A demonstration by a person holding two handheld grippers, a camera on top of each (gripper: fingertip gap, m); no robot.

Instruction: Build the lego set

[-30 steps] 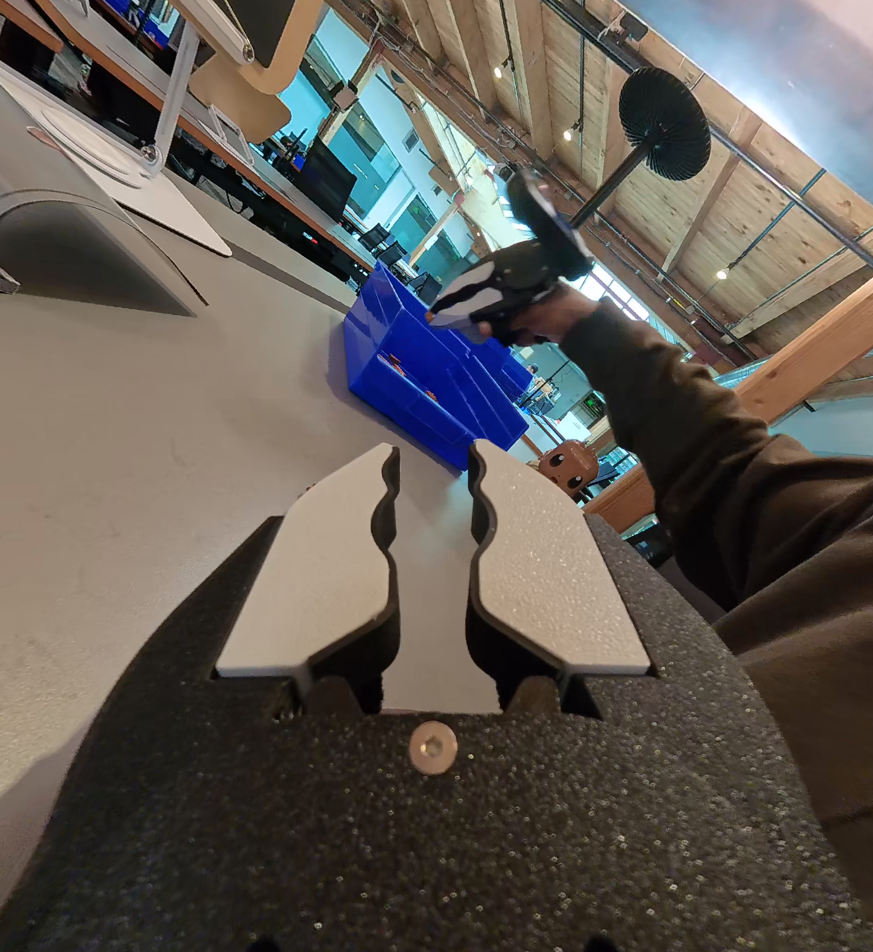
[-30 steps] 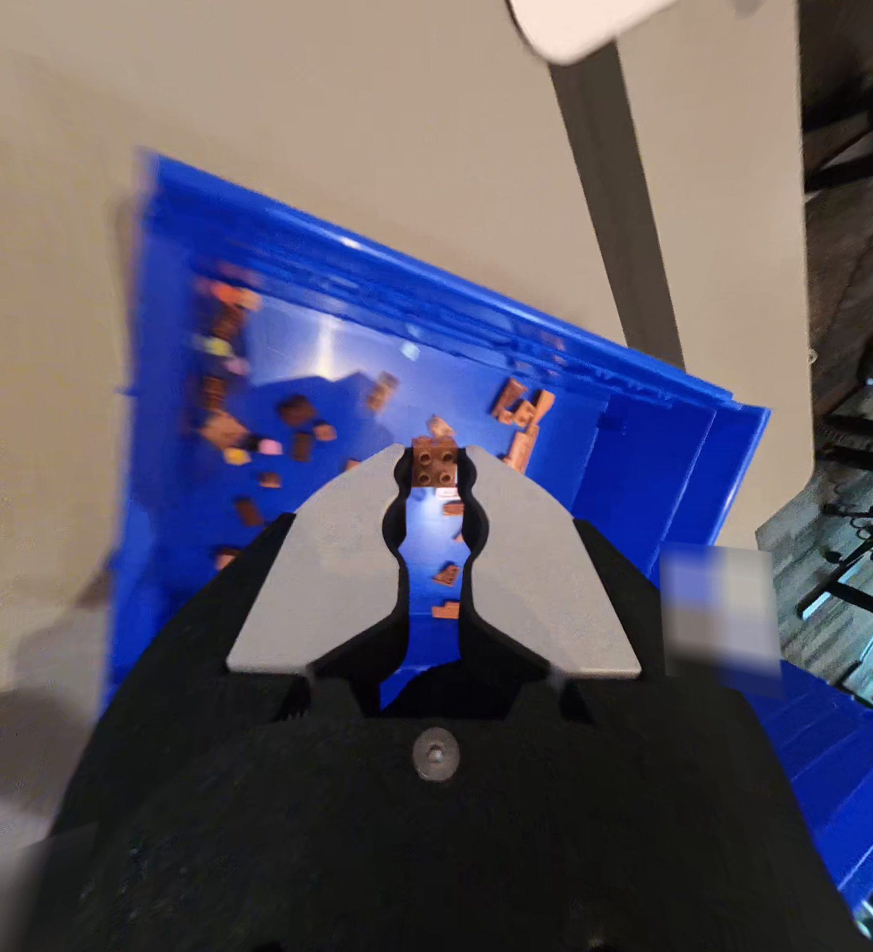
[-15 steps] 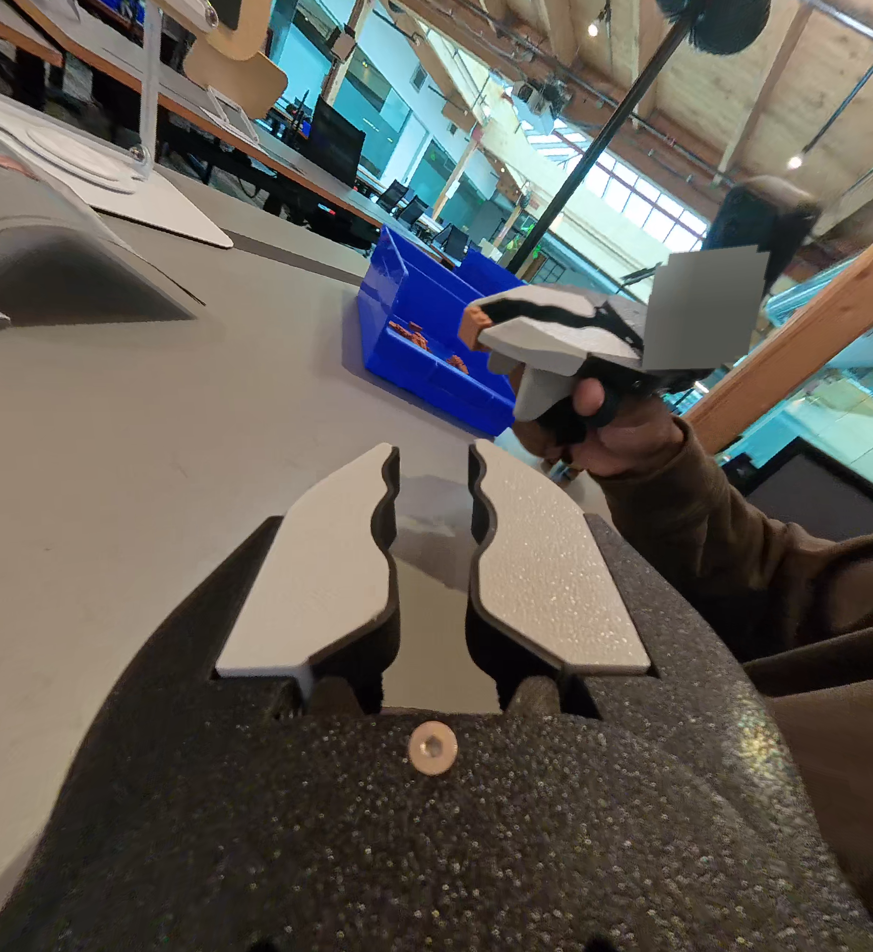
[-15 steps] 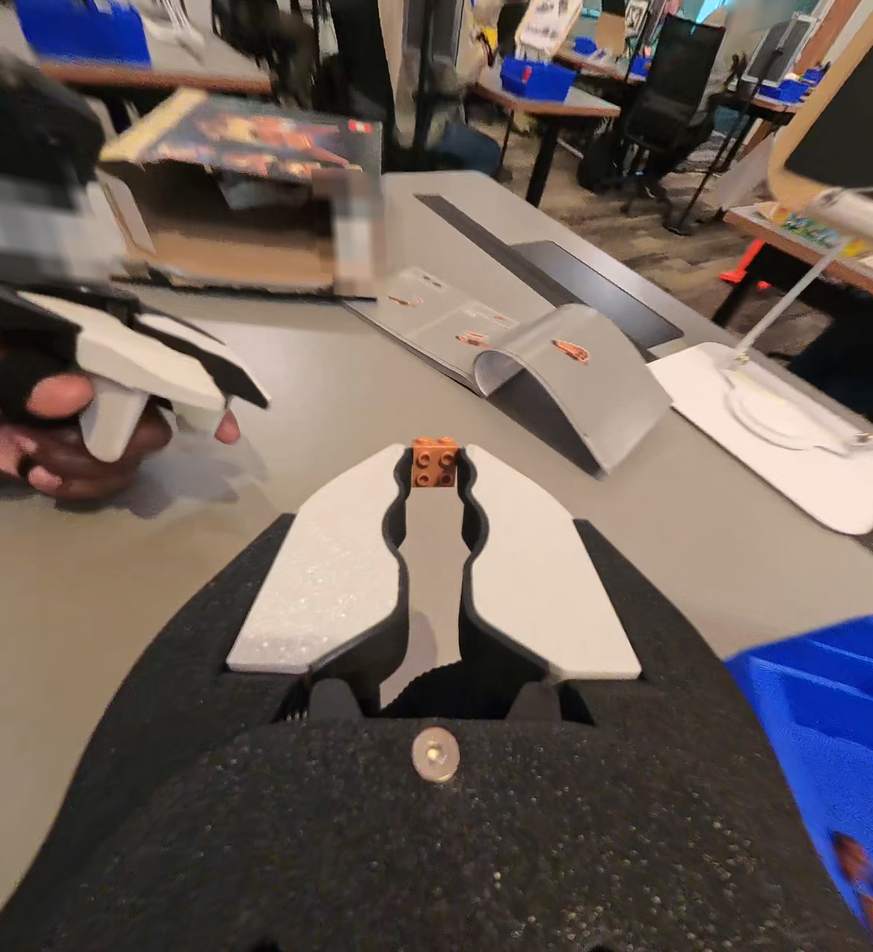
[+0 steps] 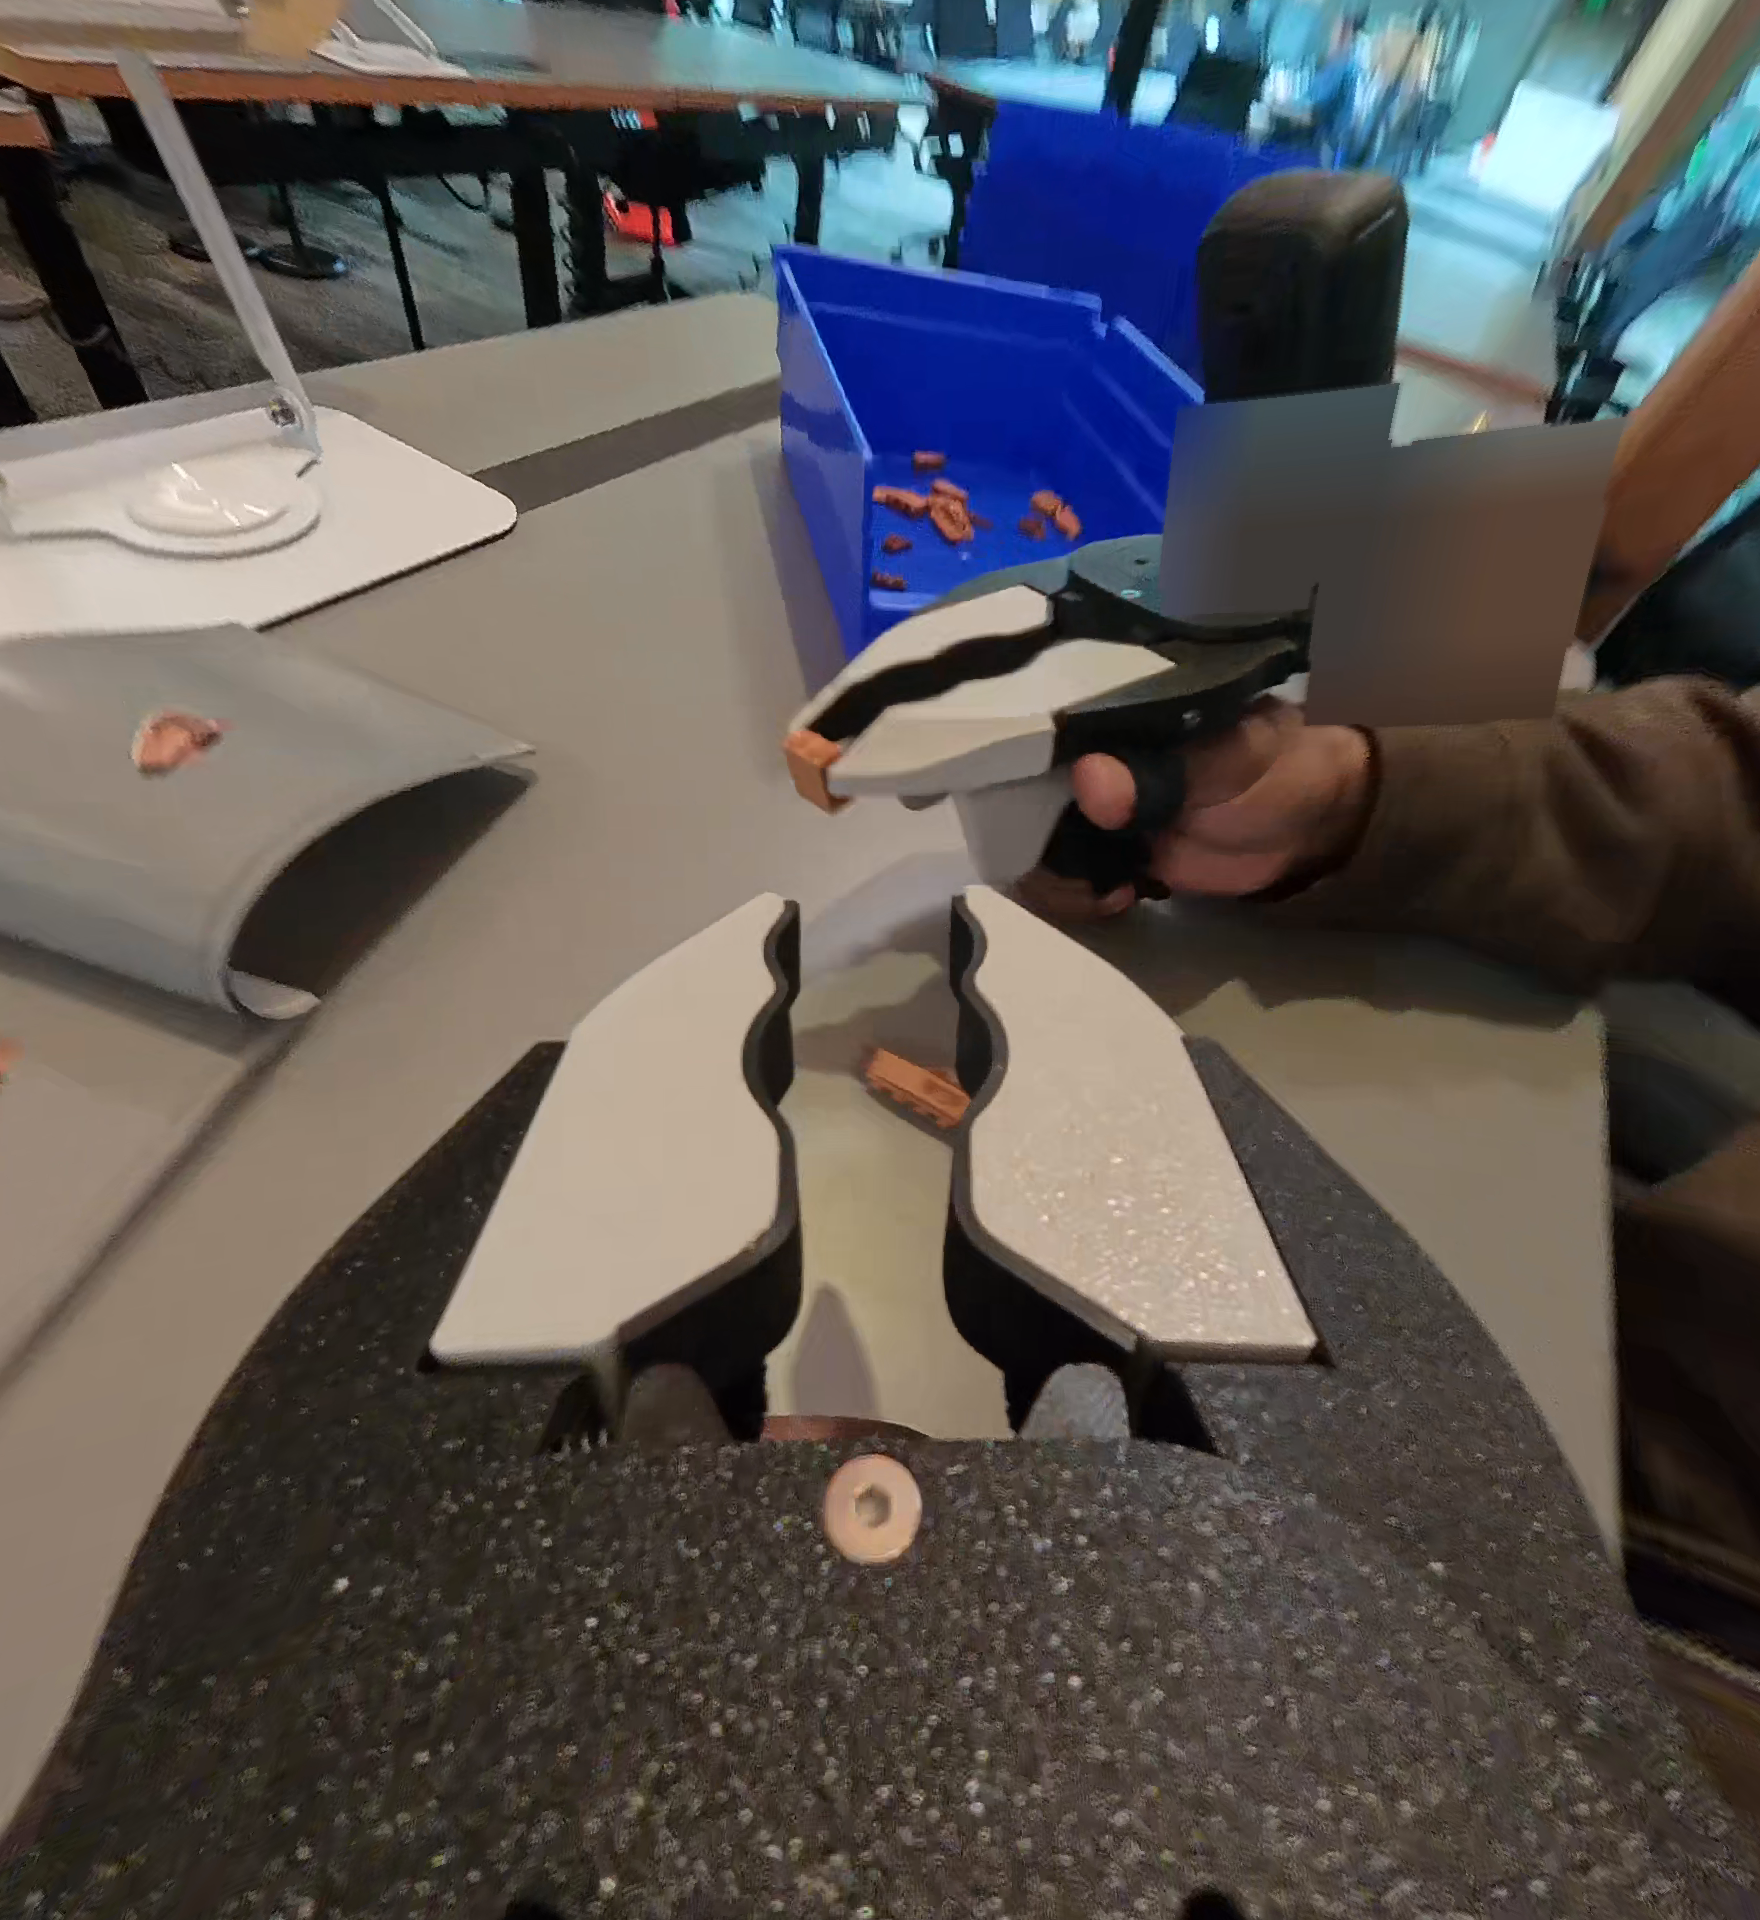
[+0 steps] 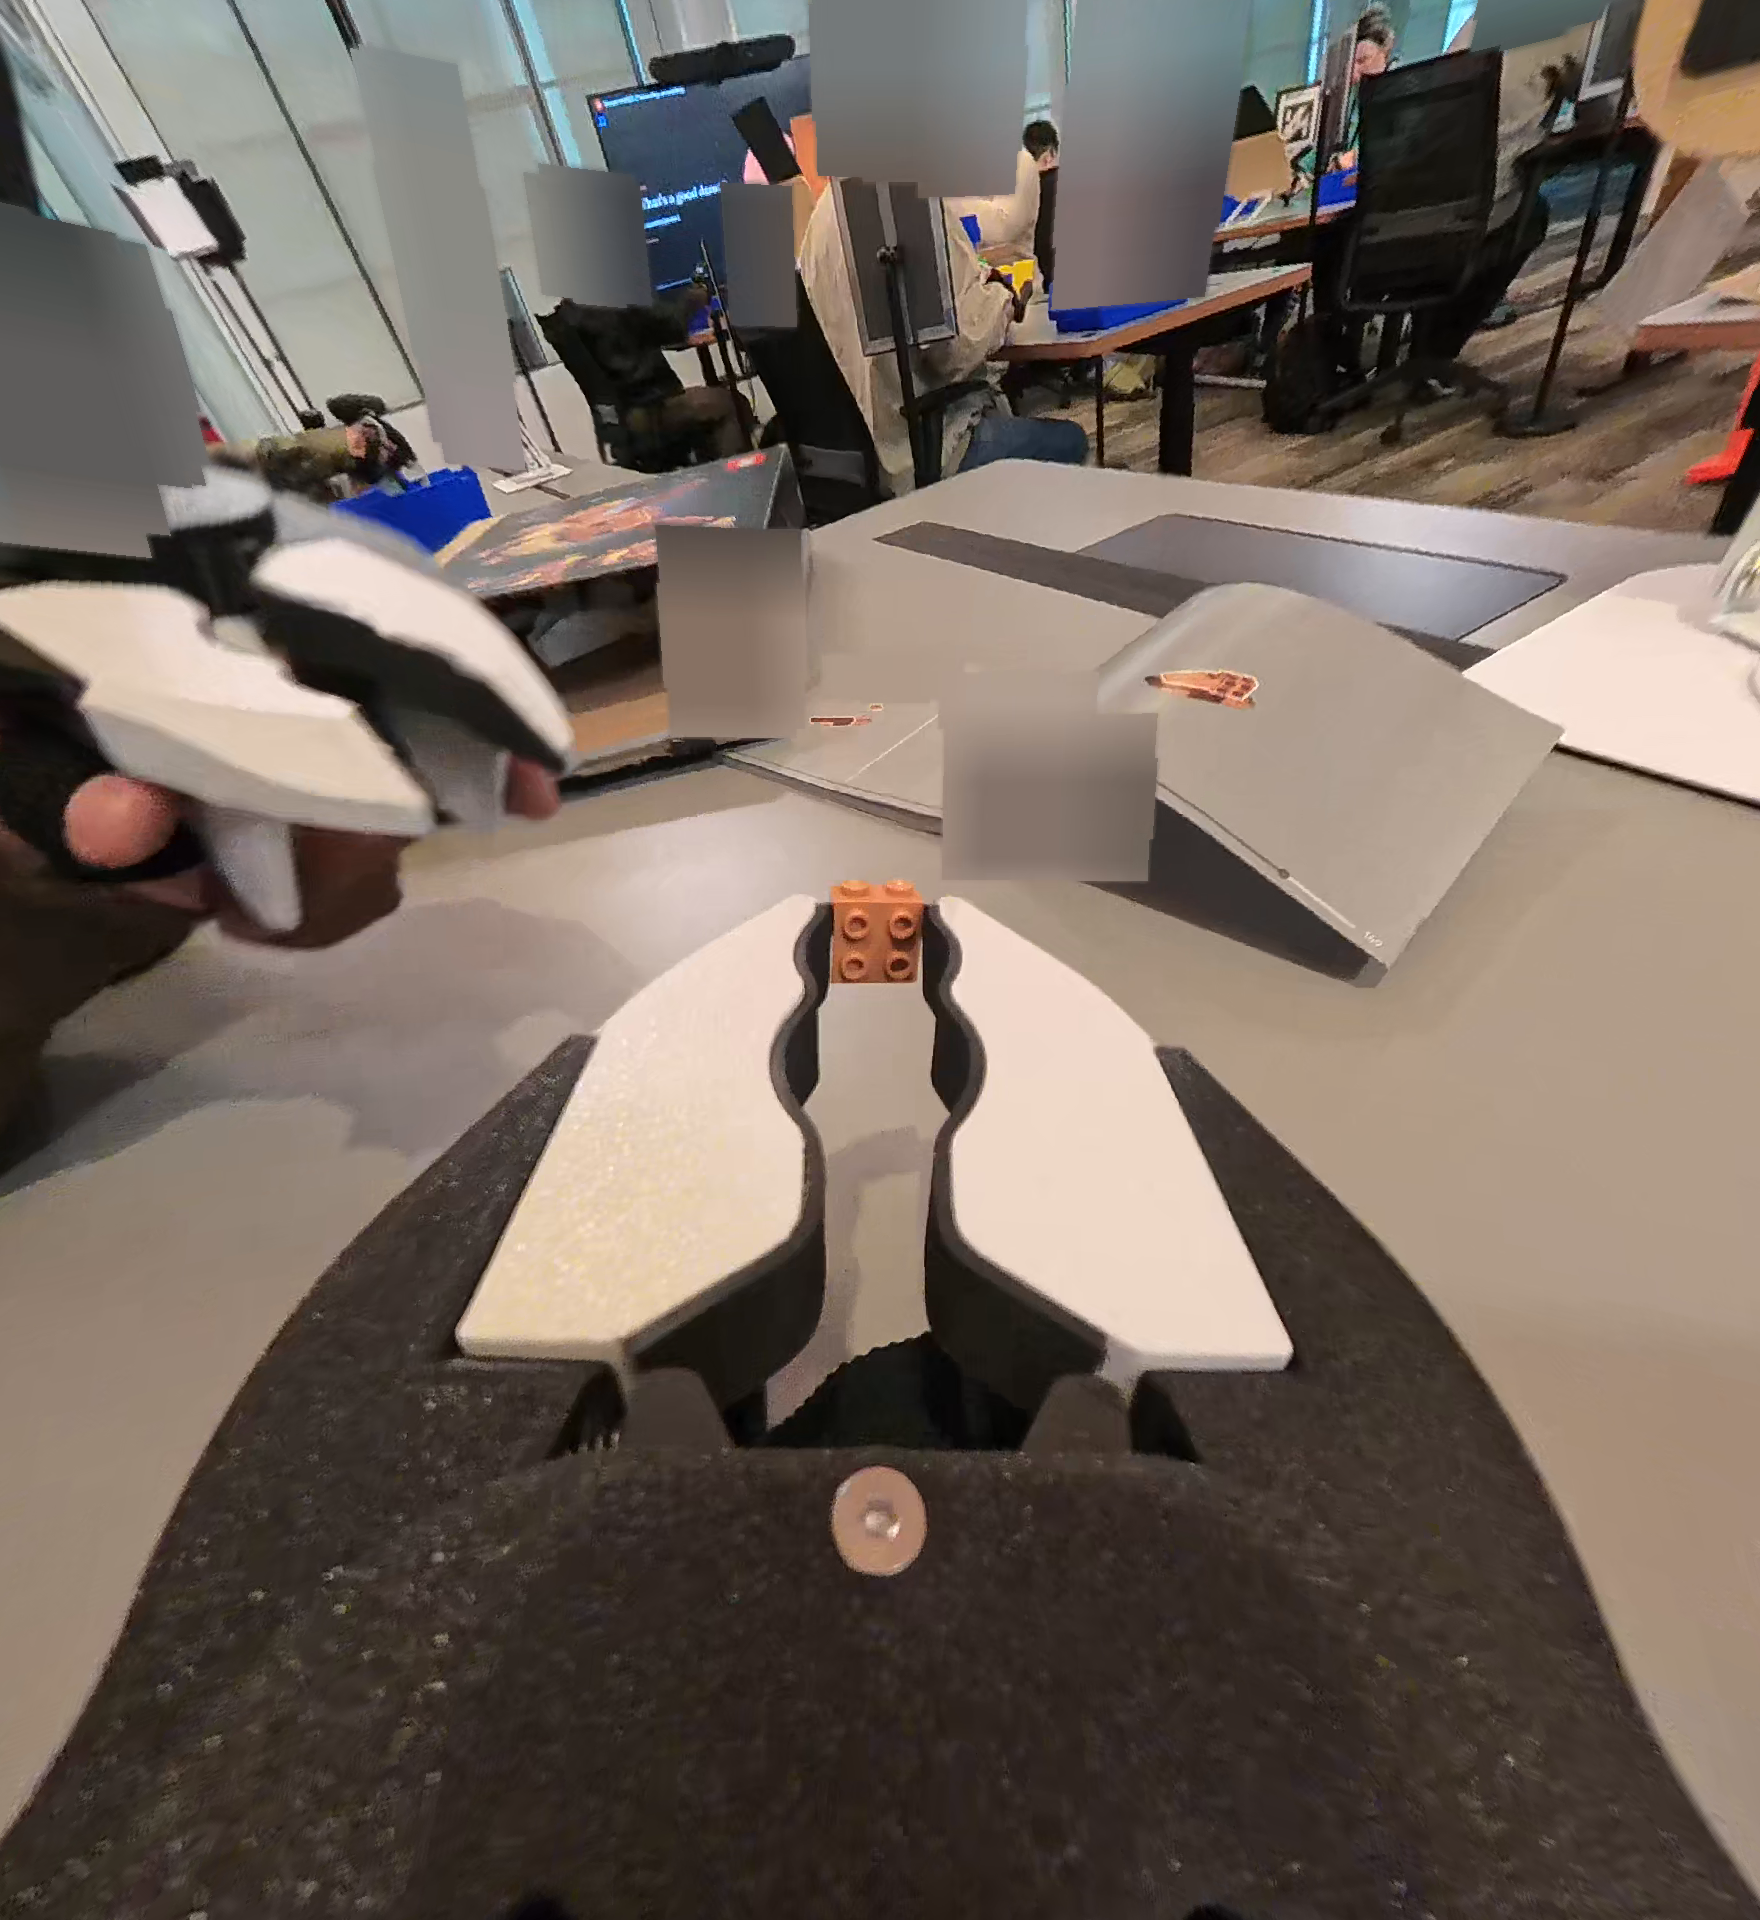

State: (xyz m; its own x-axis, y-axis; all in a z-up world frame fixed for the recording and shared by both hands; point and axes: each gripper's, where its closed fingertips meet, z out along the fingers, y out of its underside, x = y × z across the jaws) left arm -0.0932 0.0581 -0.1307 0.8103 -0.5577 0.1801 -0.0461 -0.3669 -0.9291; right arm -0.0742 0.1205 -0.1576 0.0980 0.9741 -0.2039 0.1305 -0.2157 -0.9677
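The right gripper was clenched on a small orange-brown brick, pinched between its fingertips with four studs facing the camera, held above the grey table. From the left wrist view the same gripper sat just beyond the left one, gripped by a hand in a dark sleeve, the brick poking out at its tip.

The left gripper was released, its jaws apart with nothing between them. Through the gap a flat brown lego piece lay on the table, partly hidden by the right-hand finger. In the right wrist view this gripper showed at the near left, above the table.

A blue bin stood far on the table, with a scatter of small brown pieces on its floor. To the left lay an open instruction booklet with a curled page, and beyond it a white lamp base. In the right wrist view the booklet lay ahead to the right, and a cardboard set box lay farther back on the left
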